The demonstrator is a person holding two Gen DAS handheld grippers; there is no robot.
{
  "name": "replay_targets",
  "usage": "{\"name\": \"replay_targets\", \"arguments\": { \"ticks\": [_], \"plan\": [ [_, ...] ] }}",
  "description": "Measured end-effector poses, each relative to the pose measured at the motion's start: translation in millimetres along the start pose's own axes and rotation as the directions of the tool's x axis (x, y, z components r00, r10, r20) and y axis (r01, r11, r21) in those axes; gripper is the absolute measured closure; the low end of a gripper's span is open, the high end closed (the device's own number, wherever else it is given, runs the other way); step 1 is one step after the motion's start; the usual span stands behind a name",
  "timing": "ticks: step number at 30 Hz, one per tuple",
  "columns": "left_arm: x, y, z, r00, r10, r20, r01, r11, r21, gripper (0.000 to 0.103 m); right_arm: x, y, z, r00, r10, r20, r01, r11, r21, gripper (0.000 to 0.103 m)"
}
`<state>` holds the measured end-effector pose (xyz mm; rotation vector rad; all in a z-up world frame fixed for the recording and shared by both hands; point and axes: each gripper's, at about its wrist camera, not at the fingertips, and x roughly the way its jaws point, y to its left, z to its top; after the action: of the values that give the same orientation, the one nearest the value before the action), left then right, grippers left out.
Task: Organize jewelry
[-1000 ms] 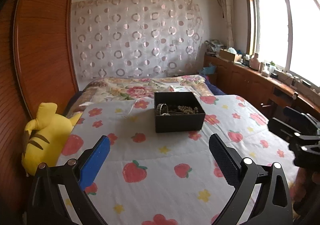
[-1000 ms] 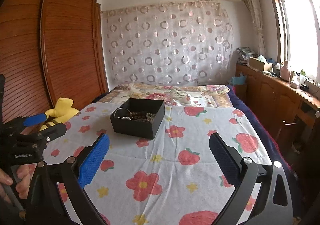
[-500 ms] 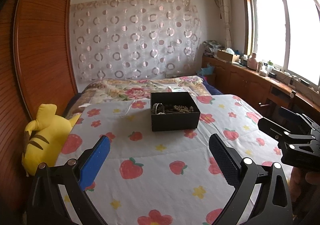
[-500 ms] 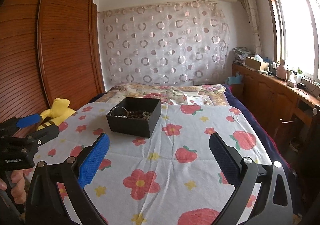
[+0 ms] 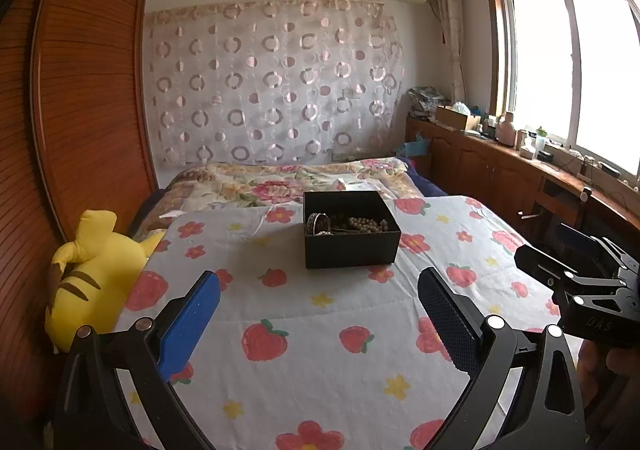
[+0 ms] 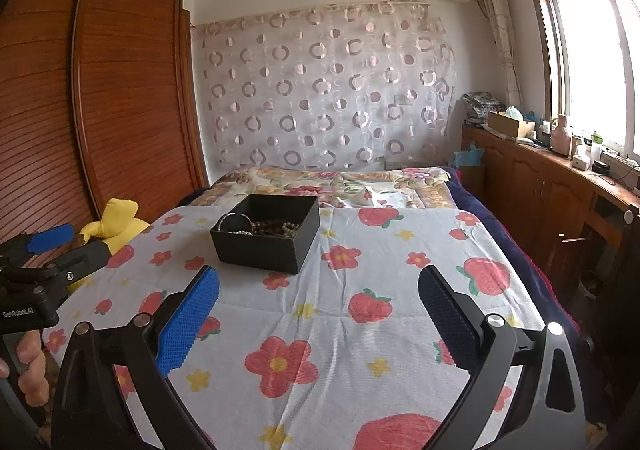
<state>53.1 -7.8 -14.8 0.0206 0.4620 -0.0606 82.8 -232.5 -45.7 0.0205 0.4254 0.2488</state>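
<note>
Hovering over the bedspread [image 5: 320,330] — left gripper [image 5: 318,296] and right gripper [image 6: 318,296] spread empty — black box [image 5: 350,236] ahead

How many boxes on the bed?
1: an open black box of jewelry on the floral bedspread, beyond both grippers' open jaws. None else visible.

The left gripper [image 5: 318,304] is held with its two fingers spread wide, nothing between the blue pads [image 5: 188,324]. The right gripper [image 6: 318,304] is held the same way, fingers wide apart and empty. The two are level with each other and side by side, well apart, both pointing forward. Seen from the right wrist camera, a hand [image 6: 28,366] wraps the left gripper's handle, its fingertips curled round the grip.
</note>
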Motion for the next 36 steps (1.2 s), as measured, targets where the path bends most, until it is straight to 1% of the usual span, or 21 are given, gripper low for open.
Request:
{"name": "replay_targets", "arguments": {
  "ticks": [32, 36],
  "plan": [
    [0.4, 0.1, -1.4, 1.0, 0.003, 0.001, -0.003, 1.0, 0.001, 0.008, -0.4, -2.1, -1.7, 1.0, -0.002, 0.004, 0.002, 1.0, 0.003, 0.002],
    [-0.4, 0.9, 0.0, 1.0, -0.007, -0.002, 0.007, 1.0, -0.004, 0.008, -0.6, -2.4, -1.3, 1.0, -0.002, 0.003, 0.002, 1.0, 0.006, 0.002]
  ]
}}
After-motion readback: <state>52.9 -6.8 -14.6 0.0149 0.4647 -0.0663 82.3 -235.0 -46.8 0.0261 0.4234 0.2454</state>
